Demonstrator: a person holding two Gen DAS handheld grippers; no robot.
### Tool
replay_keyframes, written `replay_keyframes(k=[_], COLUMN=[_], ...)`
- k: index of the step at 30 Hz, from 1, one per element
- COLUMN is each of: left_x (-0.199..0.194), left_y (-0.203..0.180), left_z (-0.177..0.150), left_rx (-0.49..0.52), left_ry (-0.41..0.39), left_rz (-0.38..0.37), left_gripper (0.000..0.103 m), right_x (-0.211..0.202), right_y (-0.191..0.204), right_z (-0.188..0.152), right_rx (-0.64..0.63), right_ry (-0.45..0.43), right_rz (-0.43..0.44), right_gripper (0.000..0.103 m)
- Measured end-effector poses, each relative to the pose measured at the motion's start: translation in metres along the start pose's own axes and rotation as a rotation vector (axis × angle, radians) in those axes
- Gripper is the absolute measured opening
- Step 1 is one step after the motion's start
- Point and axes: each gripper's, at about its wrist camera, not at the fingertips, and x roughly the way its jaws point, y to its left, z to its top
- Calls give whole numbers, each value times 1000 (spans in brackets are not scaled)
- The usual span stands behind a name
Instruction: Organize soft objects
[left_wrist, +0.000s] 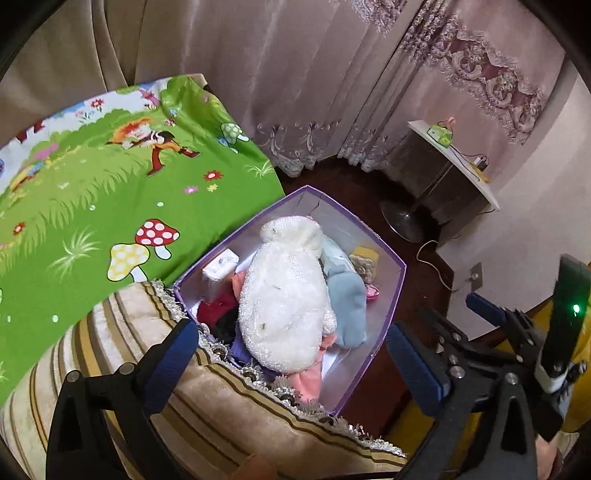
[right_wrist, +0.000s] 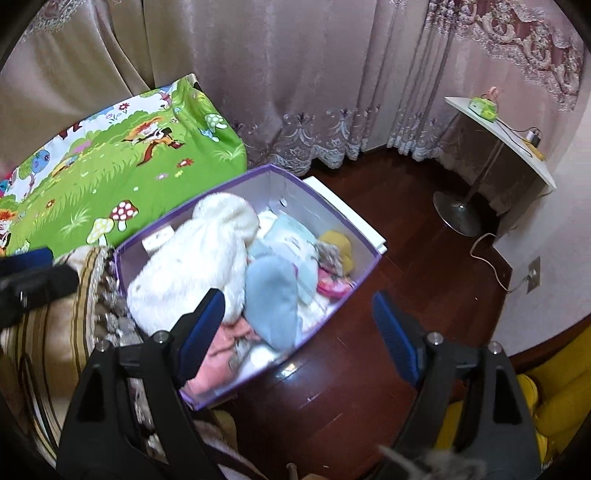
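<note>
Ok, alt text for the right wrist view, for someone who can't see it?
The open, empty right claw hovers over a purple-edged box on a dark wood floor, packed with soft items: a white fluffy plush, light blue cloth and pink fabric. A green cartoon-print blanket lies to the left, curtains behind.

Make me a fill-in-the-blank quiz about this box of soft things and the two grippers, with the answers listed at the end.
1. The box has a rim colored ______.
2. The biggest thing in the box is a fluffy ______ plush toy.
3. The left gripper and right gripper both have their jaws ______ and hold nothing.
4. The box stands on a dark ______ floor.

Answers: purple; white; open; wooden
</note>
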Motion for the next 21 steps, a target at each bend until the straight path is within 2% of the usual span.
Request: replay_keyframes(k=[4,9,21], left_x=[5,13,19], left_y=[-4,-3,-5], left_z=[-5,-9,-10], left_rx=[28,13,25], left_ry=[9,24,49], left_rz=[-8,-22,-2], left_gripper=[103,103,103], right_x=[-7,-5,-1], right_y=[-3,-2,-1], right_z=[-9,-7,-6], right_rx=[22,22,21], right_ry=[-14,-19,-17], right_rz=[-22,-22,-9], right_gripper=[84,84,84])
